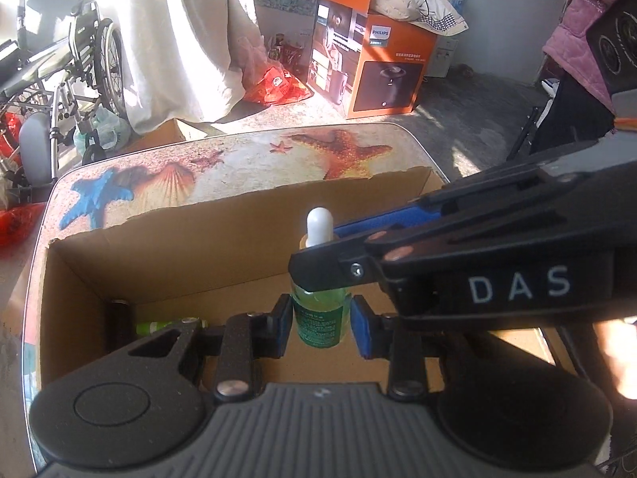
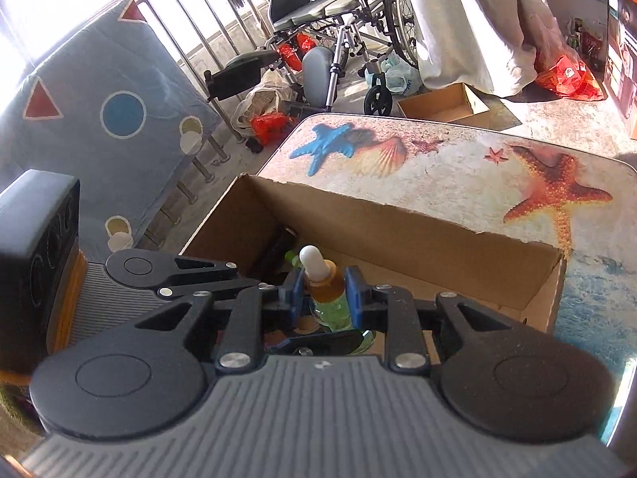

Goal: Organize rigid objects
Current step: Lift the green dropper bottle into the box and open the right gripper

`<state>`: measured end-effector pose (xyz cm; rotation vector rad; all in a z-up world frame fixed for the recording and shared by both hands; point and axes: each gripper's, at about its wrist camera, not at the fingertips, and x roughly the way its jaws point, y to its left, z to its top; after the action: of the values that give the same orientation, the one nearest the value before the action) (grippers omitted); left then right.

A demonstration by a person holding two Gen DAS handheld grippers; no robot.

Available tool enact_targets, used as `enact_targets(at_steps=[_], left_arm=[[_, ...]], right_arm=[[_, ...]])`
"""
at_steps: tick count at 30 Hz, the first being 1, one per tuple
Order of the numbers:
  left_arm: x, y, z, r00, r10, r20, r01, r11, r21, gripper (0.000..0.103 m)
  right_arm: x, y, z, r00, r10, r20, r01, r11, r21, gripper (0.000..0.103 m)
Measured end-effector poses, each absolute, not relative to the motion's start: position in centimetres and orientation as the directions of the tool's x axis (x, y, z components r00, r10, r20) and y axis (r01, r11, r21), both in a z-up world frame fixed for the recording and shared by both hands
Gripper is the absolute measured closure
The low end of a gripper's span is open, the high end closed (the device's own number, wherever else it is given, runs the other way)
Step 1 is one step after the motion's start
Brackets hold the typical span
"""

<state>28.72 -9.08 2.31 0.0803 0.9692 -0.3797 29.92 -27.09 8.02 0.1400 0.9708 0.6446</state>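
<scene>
Left gripper [image 1: 321,328]: your pads flank the dropper bottle [image 1: 320,310] low on its body, a sliver of gap each side; not clamped.
Right gripper [image 2: 321,292]: your pads sit at the bottle's neck, seemingly pinching it.
Bottle axis: upright, white bulb on top, between both finger pairs, inside the cardboard box [image 1: 239,247].
Nearer hand: both at the bottle.
Box contents: a dark cylinder [image 1: 119,318] and a green tube [image 1: 159,326], at the box's left end.
Box support: starfish-print table [image 2: 458,167].

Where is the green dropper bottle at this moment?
The green dropper bottle stands upright over the open cardboard box, centre in both views, between the fingers of the left gripper and of the right gripper, which holds its neck.
</scene>
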Motion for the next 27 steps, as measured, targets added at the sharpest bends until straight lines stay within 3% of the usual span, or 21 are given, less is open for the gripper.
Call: enact_targets(at_steps=[6,14,21,27], left_arm=[[32.2,-8.8,0.1,0.473,-0.236,-0.849,0.295,0.950,-0.100,0.070],[33.6,-8.6,-1.6,0.440,-0.206,-0.874,0.266,0.960,-0.092,0.062],[32.9,-8.8,-1.2,0.448,-0.201,-0.871,0.261,0.961,-0.088,0.039],[31.7,-8.1,0.3,0.473,-0.205,-0.857,0.247,0.964,-0.094,0.034]], right_arm=[[34.2,-26.2,4.6,0.360,0.564,-0.743,-0.424,0.808,0.408,0.082],[35.9,-24.5,1.5,0.337,0.553,-0.762,-0.442,0.807,0.391,0.081],[35.6,-24.4,1.5,0.321,0.565,-0.760,-0.437,0.800,0.410,0.079],[34.5,-25.1,3.3,0.351,0.560,-0.750,-0.417,0.811,0.411,0.063]])
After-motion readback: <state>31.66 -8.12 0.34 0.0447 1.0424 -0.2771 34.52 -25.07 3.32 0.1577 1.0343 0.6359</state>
